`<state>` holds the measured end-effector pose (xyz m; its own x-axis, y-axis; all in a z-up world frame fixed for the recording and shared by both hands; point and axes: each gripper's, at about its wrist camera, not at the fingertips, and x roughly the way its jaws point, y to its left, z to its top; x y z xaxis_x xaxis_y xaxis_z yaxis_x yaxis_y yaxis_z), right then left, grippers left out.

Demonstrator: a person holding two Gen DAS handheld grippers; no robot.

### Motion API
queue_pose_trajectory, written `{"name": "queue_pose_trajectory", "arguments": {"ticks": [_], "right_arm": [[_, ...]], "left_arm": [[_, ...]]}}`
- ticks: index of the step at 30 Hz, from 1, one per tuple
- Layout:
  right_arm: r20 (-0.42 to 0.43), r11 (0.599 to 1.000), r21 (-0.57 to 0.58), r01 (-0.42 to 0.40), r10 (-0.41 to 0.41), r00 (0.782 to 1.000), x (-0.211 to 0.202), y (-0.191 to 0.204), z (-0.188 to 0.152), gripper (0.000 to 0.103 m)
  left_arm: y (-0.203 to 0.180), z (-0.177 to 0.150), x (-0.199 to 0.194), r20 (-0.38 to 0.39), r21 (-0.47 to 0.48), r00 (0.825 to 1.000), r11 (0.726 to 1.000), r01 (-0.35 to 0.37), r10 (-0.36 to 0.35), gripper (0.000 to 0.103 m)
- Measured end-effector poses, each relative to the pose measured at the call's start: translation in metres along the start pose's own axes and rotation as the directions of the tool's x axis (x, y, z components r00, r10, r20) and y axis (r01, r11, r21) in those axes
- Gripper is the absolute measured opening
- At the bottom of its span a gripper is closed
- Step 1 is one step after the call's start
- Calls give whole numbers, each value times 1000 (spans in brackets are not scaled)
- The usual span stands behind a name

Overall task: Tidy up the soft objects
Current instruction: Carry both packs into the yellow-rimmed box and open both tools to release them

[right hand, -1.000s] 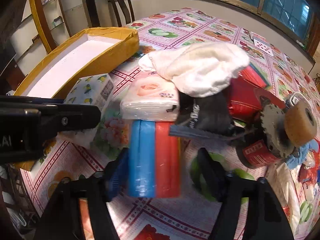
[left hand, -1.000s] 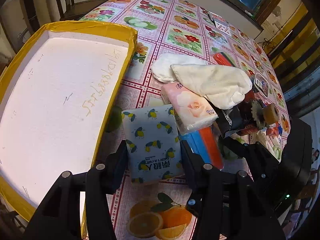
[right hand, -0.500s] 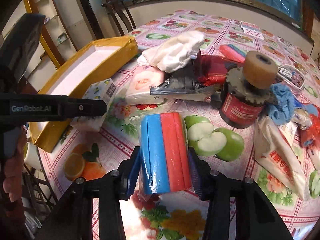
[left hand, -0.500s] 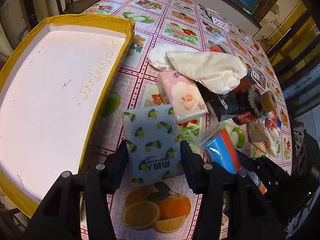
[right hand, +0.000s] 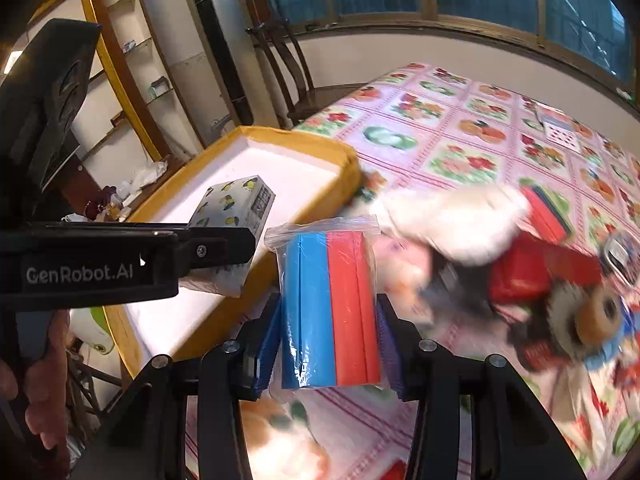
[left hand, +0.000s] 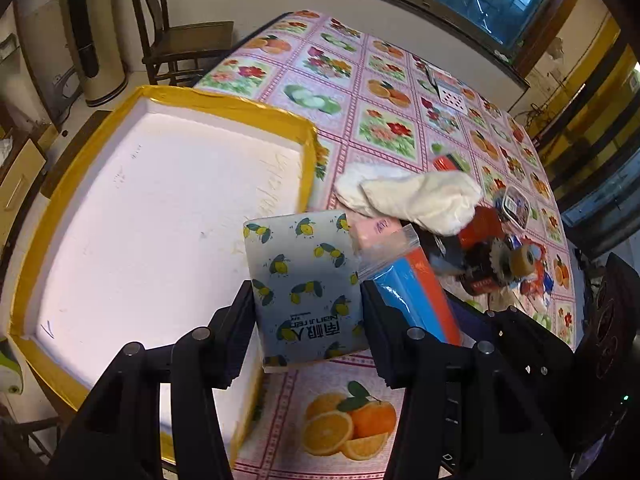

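My left gripper (left hand: 308, 320) is shut on a lemon-print tissue pack (left hand: 302, 280), held in the air over the right edge of the yellow-rimmed white foam tray (left hand: 308, 160). The same tissue pack (right hand: 234, 204) shows over the foam tray (right hand: 348, 160) in the right wrist view. My right gripper (right hand: 330, 336) is shut on a bagged blue and red sponge pack (right hand: 330, 308), lifted just right of the tray. That sponge pack (left hand: 416, 288) sits beside the tissue pack. A white cloth (left hand: 420, 200) and a pink tissue pack (left hand: 376, 228) lie on the table.
A floral oilcloth table (left hand: 384, 128) carries a clutter pile: a red packet (left hand: 480, 224), a tape roll (left hand: 520, 260), a small tin (left hand: 516, 206). A wooden chair (left hand: 180, 40) stands beyond the table's far corner. A hand (right hand: 40, 400) holds the left gripper's handle.
Both grippers rose and swung left toward the tray. The lemon tissue pack went from the tablecloth to above the tray's edge; the sponge pack came off the table beside it.
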<state>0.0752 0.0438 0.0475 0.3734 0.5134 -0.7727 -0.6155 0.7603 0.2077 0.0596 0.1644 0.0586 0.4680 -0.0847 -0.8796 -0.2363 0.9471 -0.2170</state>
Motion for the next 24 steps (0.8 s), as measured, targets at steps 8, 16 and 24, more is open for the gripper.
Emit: {"name": "queue_pose_trajectory", "arguments": {"ticks": [8, 16, 24], "right_arm": [[-18, 999, -11, -30, 30, 999, 58, 39, 62, 46], [-108, 999, 25, 28, -25, 994, 132, 36, 92, 46], [-150, 998, 32, 58, -53, 987, 159, 27, 98, 46]], "left_arm": [[58, 47, 2, 29, -81, 994, 991, -107, 110, 50], [103, 78, 51, -33, -153, 986, 974, -166, 163, 50], [116, 94, 86, -71, -161, 982, 970, -182, 173, 51]]}}
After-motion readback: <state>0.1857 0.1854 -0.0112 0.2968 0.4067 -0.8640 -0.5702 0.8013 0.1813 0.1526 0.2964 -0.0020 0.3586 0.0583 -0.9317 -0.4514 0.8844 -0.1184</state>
